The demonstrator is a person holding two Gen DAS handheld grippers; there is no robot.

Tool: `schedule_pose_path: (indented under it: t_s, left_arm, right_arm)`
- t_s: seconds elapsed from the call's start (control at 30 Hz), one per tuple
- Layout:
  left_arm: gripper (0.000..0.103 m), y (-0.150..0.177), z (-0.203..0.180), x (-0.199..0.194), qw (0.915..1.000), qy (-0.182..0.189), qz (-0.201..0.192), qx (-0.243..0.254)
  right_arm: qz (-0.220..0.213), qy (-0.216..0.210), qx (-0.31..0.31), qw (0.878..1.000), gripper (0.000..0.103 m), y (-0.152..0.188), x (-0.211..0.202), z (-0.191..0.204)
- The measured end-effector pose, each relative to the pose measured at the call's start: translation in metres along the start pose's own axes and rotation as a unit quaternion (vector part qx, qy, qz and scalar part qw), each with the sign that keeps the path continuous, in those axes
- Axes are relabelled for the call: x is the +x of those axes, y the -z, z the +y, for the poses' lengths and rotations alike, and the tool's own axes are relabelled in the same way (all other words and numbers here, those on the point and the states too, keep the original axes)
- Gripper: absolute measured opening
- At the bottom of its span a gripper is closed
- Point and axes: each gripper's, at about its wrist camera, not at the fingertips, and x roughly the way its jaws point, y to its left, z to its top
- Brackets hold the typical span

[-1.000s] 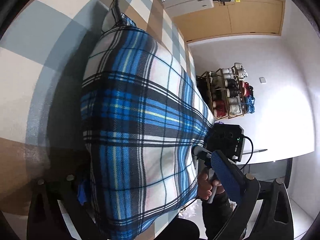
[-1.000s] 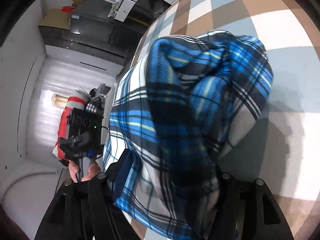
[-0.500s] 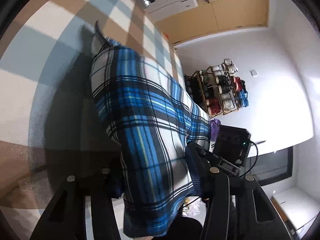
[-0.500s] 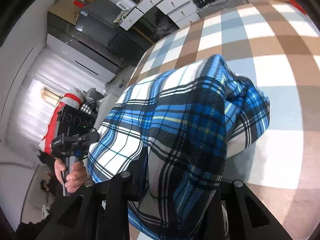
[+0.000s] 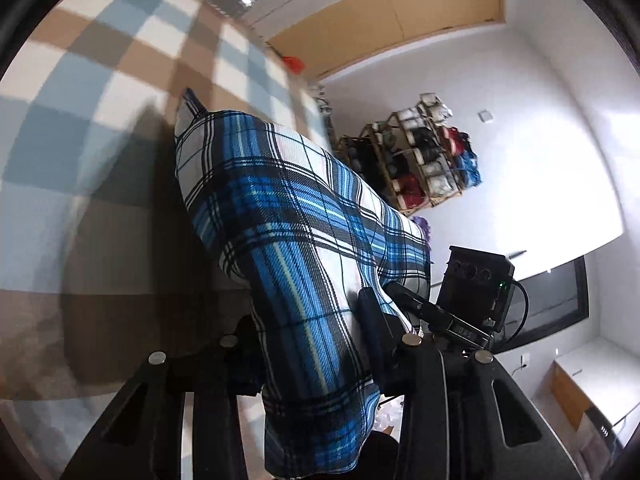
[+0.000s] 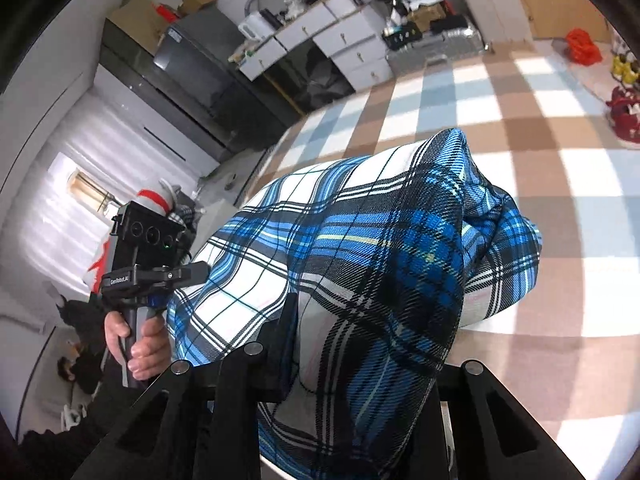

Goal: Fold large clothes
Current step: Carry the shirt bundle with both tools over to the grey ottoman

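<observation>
Two handheld tools grip one blue plaid garment (image 5: 296, 240): the left tool (image 5: 316, 344), its jaws closing, pinches the cloth between its fingers, and the right tool (image 6: 360, 364), narrowly parted, clamps a bunched fold, the fabric stretching ahead of both above a checkered surface (image 6: 500, 92).

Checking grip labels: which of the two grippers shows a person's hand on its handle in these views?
The left gripper, seen from the right wrist view: a bare hand wraps its handle. The right gripper shows only its camera box beside the plaid garment.
</observation>
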Motion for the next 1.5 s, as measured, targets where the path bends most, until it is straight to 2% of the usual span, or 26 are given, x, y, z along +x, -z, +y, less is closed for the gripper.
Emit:
schedule_pose_path:
  t_s: [0.23, 0.4, 0.57, 0.8, 0.9, 1.03, 1.2, 1.3, 1.33, 1.47, 1.5]
  left_arm:
    - [0.032, -0.004, -0.069, 0.038, 0.9975, 0.018, 0.019, 0.066]
    - [0.032, -0.002, -0.126, 0.081, 0.9923, 0.036, 0.028, 0.115]
    - [0.032, 0.002, -0.167, 0.133, 0.9875, 0.064, 0.043, 0.138]
    - [0.032, 0.009, -0.194, 0.204, 0.9838, 0.088, 0.055, 0.146]
    - [0.032, 0.017, -0.2, 0.237, 0.9836, 0.092, 0.06, 0.143]
    - [0.032, 0.034, -0.19, 0.272, 0.9844, 0.089, 0.063, 0.138]
    - [0.033, 0.07, -0.171, 0.303, 0.9826, 0.049, 0.081, 0.16]
    - [0.032, 0.084, -0.156, 0.314, 0.9799, 0.019, 0.108, 0.167]
    - [0.032, 0.087, -0.156, 0.313, 0.9788, 0.018, 0.107, 0.174]
    - [0.033, 0.087, -0.151, 0.302, 0.976, -0.002, 0.104, 0.191]
    - [0.034, 0.088, -0.152, 0.301, 0.9759, -0.006, 0.107, 0.19]
  right_arm:
    - [-0.045, 0.028, -0.004, 0.999, 0.025, 0.0, -0.09, -0.001]
    - [-0.08, 0.054, 0.004, 0.995, 0.025, 0.004, -0.174, -0.014]
    - [-0.111, 0.093, 0.011, 0.989, 0.025, 0.014, -0.255, -0.04]
    - [-0.131, 0.136, 0.021, 0.982, 0.025, 0.028, -0.326, -0.092]
    - [-0.127, 0.145, 0.022, 0.981, 0.025, 0.034, -0.344, -0.126]
    - [-0.124, 0.13, 0.042, 0.983, 0.025, 0.046, -0.36, -0.179]
    - [-0.102, 0.121, 0.086, 0.984, 0.026, 0.063, -0.352, -0.248]
    - [-0.063, 0.128, 0.115, 0.983, 0.026, 0.077, -0.336, -0.282]
    - [-0.051, 0.129, 0.122, 0.983, 0.028, 0.082, -0.331, -0.289]
    - [-0.059, 0.113, 0.149, 0.981, 0.043, 0.091, -0.337, -0.306]
    - [-0.055, 0.12, 0.155, 0.979, 0.057, 0.093, -0.338, -0.309]
